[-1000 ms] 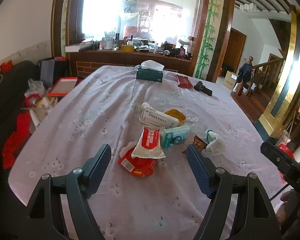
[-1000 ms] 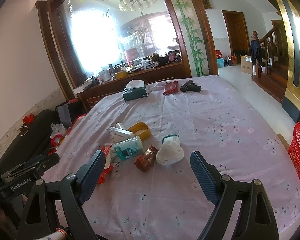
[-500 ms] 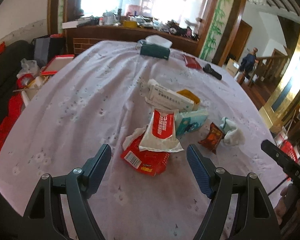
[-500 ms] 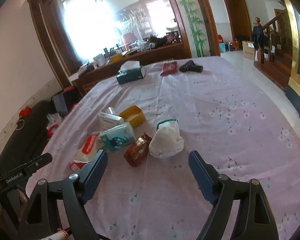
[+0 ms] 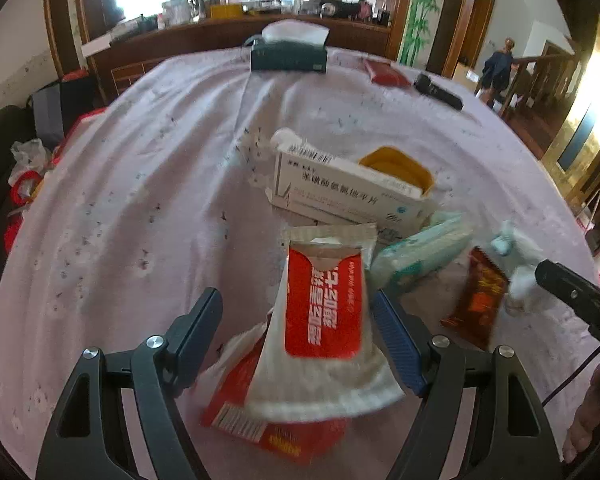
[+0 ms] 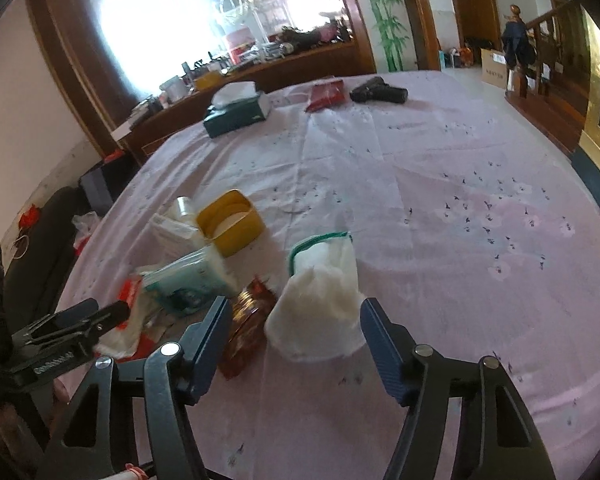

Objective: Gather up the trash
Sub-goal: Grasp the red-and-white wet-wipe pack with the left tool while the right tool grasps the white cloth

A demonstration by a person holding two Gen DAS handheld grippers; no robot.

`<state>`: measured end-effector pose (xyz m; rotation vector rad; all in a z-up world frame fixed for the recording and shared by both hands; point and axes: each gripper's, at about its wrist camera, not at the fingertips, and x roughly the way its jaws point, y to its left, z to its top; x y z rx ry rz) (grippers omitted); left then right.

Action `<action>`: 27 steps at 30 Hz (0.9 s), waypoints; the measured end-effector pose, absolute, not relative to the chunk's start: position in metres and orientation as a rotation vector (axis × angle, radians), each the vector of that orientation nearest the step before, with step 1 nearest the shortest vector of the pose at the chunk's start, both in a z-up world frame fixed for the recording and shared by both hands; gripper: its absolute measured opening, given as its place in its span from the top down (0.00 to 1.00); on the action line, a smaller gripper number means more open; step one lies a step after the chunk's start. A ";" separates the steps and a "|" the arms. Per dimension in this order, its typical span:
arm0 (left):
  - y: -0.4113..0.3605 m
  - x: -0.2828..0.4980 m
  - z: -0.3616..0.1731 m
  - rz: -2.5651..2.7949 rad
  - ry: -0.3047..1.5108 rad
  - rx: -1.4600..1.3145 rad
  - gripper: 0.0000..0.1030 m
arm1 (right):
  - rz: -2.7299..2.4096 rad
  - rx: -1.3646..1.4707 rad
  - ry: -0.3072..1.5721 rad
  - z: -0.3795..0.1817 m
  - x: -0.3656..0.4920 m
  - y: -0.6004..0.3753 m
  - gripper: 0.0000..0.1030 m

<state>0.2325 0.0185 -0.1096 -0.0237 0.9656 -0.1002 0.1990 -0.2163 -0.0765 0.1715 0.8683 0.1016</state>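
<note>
The trash lies in a loose heap on the lilac tablecloth (image 6: 440, 168). A white wrapper (image 5: 324, 344) with a red label sits on a red packet (image 5: 276, 432), right between the fingers of the left gripper (image 5: 298, 330). A crumpled white bag (image 6: 320, 300) lies between the right gripper's (image 6: 294, 334) fingers, with a brown packet (image 6: 248, 320) just beside the left finger. A yellow tub (image 6: 230, 222) stands open; its inside is pale, contents unclear. A tissue box (image 6: 238, 112) shows a tissue on top. The left gripper stands wide, gripping nothing. The right one's jaws have just been closing around the bag, pads not pressing yet.
</note>
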 end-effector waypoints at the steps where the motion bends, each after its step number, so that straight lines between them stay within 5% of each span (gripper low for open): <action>1: 0.018 0.235 -0.112 -0.097 0.976 -0.020 0.26 | 0.098 0.174 0.875 -0.078 0.203 -0.218 0.35; 4: 0.019 0.240 -0.119 -0.103 0.997 -0.036 0.28 | 0.096 0.182 0.897 -0.085 0.210 -0.220 0.44; 6: 0.021 0.242 -0.122 -0.101 1.016 -0.046 0.41 | 0.091 0.185 0.903 -0.089 0.212 -0.223 0.54; 12: 0.025 0.235 -0.117 -0.102 0.996 -0.077 0.59 | 0.103 0.213 0.896 -0.087 0.204 -0.228 0.83; 27: 0.010 0.146 -0.024 -0.094 0.728 -0.095 0.60 | 0.098 0.245 0.653 -0.012 0.122 -0.241 0.85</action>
